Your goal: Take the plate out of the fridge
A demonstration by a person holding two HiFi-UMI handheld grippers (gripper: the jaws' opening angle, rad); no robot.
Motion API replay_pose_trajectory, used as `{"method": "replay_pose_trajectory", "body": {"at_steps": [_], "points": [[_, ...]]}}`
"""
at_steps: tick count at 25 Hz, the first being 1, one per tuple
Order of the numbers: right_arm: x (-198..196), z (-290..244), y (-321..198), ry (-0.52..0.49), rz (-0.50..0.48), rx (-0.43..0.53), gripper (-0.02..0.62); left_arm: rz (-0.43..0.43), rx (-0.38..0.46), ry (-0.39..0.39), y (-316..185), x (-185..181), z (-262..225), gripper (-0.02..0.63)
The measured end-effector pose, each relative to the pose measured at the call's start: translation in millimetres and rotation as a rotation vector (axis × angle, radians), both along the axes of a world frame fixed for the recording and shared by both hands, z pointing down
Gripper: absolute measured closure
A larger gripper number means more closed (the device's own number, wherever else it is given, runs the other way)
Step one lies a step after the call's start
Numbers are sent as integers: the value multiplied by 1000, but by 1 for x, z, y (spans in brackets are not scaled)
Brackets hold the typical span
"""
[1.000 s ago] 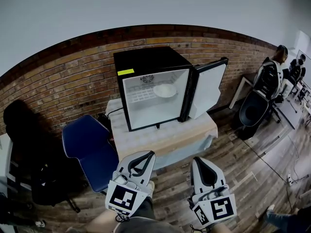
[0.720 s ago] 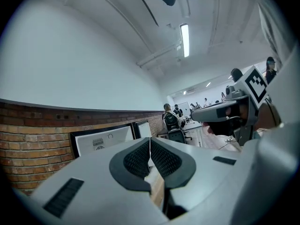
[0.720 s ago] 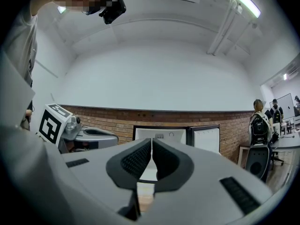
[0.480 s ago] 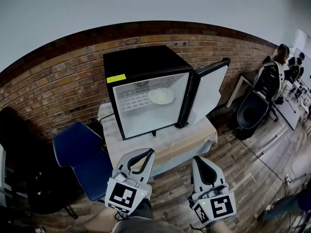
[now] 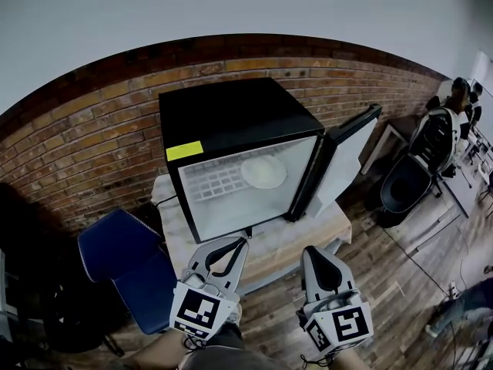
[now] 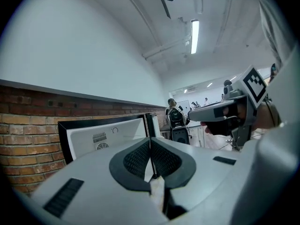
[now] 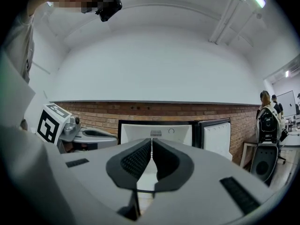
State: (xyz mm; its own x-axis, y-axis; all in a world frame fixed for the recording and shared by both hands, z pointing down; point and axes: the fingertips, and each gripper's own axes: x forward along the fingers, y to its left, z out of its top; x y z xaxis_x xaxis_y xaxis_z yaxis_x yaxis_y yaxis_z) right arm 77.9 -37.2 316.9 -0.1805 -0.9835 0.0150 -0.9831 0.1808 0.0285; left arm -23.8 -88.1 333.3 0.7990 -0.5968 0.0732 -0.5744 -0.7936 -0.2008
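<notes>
A small black fridge (image 5: 231, 122) stands on a cloth-covered table (image 5: 285, 241) against the brick wall, its door (image 5: 347, 156) swung open to the right. A white plate (image 5: 263, 171) lies on the wire shelf inside, at the right. My left gripper (image 5: 237, 243) and right gripper (image 5: 308, 251) are low in the head view, short of the table's front edge, both shut and empty. The fridge's white inside (image 6: 101, 137) shows past the left gripper's jaws, and the fridge (image 7: 157, 134) shows past the right gripper's jaws too.
A blue chair (image 5: 127, 257) stands left of the table. Black office chairs (image 5: 408, 183) and people at desks are at the far right. The floor is wood planks (image 5: 400, 291).
The view has moved closer to the fridge, which now looks larger and sits more central. Both grippers stay shut and low in the view.
</notes>
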Motion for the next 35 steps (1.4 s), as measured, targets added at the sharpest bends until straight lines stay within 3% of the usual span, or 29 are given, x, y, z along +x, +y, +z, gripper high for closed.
{"method": "replay_pose_trajectory", "body": {"at_steps": [9, 20, 35], "points": [[11, 13, -79, -30, 45, -51, 563, 56, -80, 1, -69, 17, 18, 586], [28, 31, -148, -79, 79, -109, 563, 88, -192, 74, -131, 36, 30, 586], [60, 51, -193, -239, 13, -186, 561, -8, -455, 279, -162, 59, 53, 586]]}}
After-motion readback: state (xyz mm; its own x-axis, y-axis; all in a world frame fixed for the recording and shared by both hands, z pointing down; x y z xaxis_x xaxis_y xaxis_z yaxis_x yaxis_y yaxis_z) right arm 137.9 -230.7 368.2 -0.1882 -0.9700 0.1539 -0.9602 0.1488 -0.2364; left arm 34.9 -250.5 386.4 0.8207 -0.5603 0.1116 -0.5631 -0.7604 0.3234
